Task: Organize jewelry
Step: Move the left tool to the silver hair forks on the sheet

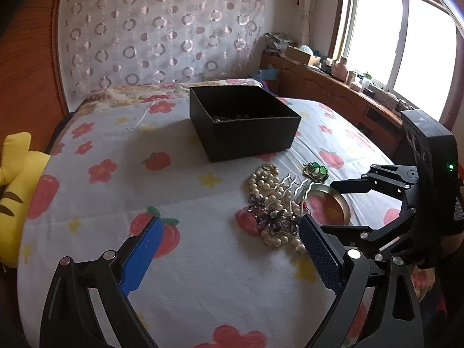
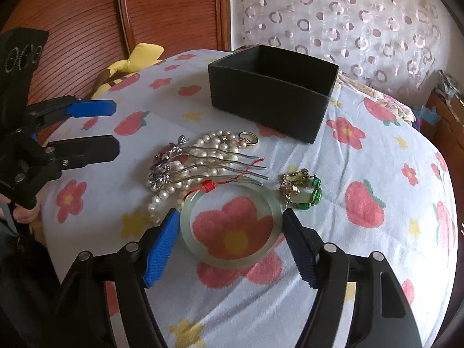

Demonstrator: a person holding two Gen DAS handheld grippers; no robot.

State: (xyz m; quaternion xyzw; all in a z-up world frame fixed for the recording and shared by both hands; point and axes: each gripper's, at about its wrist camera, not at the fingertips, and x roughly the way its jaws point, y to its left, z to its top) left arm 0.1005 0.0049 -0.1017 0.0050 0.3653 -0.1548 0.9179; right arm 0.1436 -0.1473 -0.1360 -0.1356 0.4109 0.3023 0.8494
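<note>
Flowered bed: black box, jewelry

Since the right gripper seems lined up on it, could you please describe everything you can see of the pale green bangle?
The bangle is a smooth, translucent pale green ring, jade-like in look, lying flat on the flowered bedspread. A knotted red cord is tied round its far edge. It sits between the open fingers of the right gripper, which seem not to press on it. Pearls and hairpin prongs lie at its far-left side.

Place: home bedroom | Evidence: bed under flower-print cover; yellow plush toy at its edge; patterned curtain; cluttered wooden cabinets below window
</note>
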